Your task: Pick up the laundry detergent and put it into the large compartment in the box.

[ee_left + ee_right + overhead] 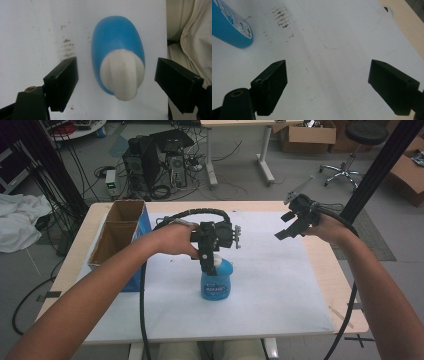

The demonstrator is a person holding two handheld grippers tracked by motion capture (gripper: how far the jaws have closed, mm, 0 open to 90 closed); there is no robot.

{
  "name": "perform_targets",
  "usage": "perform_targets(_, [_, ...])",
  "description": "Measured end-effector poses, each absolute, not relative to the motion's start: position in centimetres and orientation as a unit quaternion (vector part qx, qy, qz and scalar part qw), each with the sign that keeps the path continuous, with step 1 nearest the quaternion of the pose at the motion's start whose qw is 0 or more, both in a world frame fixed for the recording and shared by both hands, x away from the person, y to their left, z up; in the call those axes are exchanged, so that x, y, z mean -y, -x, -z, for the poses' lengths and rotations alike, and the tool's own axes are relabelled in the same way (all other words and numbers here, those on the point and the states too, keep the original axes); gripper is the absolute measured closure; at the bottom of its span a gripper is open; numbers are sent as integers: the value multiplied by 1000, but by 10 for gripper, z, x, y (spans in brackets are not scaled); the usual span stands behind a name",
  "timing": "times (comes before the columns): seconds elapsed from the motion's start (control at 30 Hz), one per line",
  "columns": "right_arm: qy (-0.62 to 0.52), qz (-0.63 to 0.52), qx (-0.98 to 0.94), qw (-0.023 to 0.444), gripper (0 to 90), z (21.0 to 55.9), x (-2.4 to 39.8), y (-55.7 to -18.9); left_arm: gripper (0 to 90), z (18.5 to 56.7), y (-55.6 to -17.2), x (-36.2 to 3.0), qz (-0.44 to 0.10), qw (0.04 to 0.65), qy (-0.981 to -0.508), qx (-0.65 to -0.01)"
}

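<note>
Left gripper (206, 262) over blue bottle (217, 281), jaws apart | right gripper (290, 226) raised, open

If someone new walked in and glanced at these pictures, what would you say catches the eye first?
Probably the blue plastic bottle with a white cap, standing upright near the middle of the white table sheet. The left gripper hangs directly above it, jaws open on either side of the cap, while the right gripper is held open, off to the right. An open cardboard box sits at the table's left edge.

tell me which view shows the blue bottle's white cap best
The left gripper view: the white cap sits centred between the open jaws, seen from above. In the high view the left gripper covers most of it; the right gripper view catches the bottle's body.
</note>
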State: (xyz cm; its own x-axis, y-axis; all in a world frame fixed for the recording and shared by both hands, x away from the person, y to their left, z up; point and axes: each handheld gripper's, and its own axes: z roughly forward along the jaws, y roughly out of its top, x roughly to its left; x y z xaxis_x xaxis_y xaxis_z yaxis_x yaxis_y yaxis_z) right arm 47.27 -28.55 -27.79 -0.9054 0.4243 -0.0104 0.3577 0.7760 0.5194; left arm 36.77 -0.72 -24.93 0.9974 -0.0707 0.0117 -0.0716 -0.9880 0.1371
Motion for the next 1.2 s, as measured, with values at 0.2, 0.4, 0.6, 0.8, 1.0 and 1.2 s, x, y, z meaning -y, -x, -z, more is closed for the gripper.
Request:
perform_targets(0.2, [-208,-263,-940,63,156,278,285,-473,196,254,-367,7,-1,77,-997,30])
perform_targets(0.4, [-208,-263,-940,63,156,279,284,-474,196,258,-367,6,-3,79,-997,24])
perform_targets(0.6, [-207,-264,-940,62,156,280,283,-474,196,266,-367,7,-2,77,-997,21])
perform_targets(0.8, [-206,-264,-940,61,156,281,282,-474,196,271,-366,9,-4,71,-997,22])
perform_targets(1.0, [-206,-264,-940,61,156,280,283,-474,196,277,-365,10,-2,68,-997,20])
perform_targets(1.2, [-206,-265,-940,60,157,281,281,-473,197,284,-365,11,0,64,-998,21])
